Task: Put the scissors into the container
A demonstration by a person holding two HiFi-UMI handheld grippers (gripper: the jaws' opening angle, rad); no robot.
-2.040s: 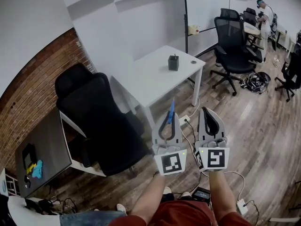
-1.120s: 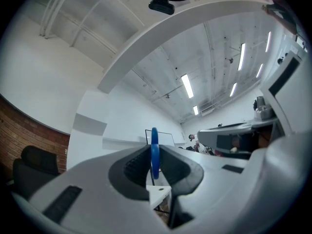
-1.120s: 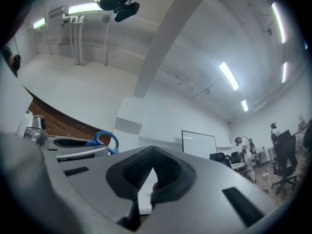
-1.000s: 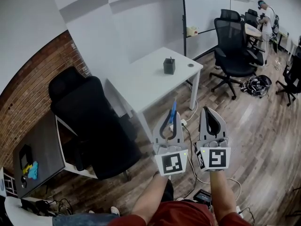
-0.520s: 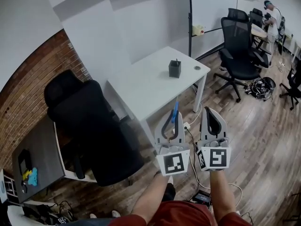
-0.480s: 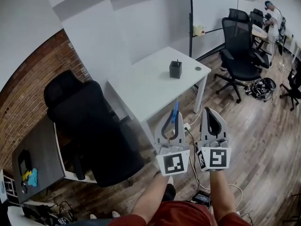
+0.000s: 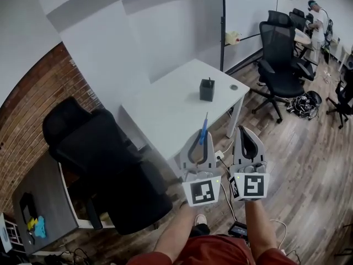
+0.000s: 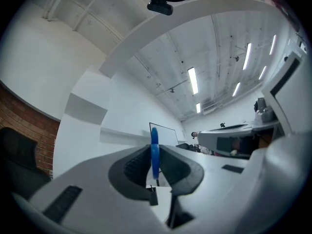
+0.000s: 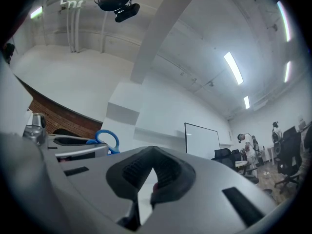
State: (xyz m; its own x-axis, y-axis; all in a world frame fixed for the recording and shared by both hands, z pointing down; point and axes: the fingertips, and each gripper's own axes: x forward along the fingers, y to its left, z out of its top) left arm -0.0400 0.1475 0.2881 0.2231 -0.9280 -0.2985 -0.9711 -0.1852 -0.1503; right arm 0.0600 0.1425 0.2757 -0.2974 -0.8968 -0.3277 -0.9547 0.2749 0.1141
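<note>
Blue scissors [image 7: 204, 127] are clamped in the left gripper [image 7: 198, 139], with the thin end sticking out past the jaw tips toward 12 o'clock. In the left gripper view the scissors [image 8: 154, 151] are seen edge-on, pinched right between the two dark pads. From the right gripper view, one blue handle loop [image 9: 105, 140] can be spotted over at 9 o'clock.

The right gripper [image 7: 246, 131] is held just beside the left one, at its 3 o'clock. Its jaws are closed tip to tip and nothing is caught between them.

The container [image 7: 207, 89], a small black pen cup, is parked upright on the far part of the white table [image 7: 165, 109], roughly at 12 o'clock from the scissors and well apart from them. A small round disc [image 7: 234, 86] is lying near it at its 3 o'clock.

A black office chair [image 7: 105, 159] is tucked in at 9 o'clock of the grippers, with a brick wall [image 7: 33, 104] behind it. More black mesh chairs [image 7: 278, 54] and a person [image 7: 317, 18] are seen up at 1 to 2 o'clock, over a wood floor [image 7: 309, 164].
</note>
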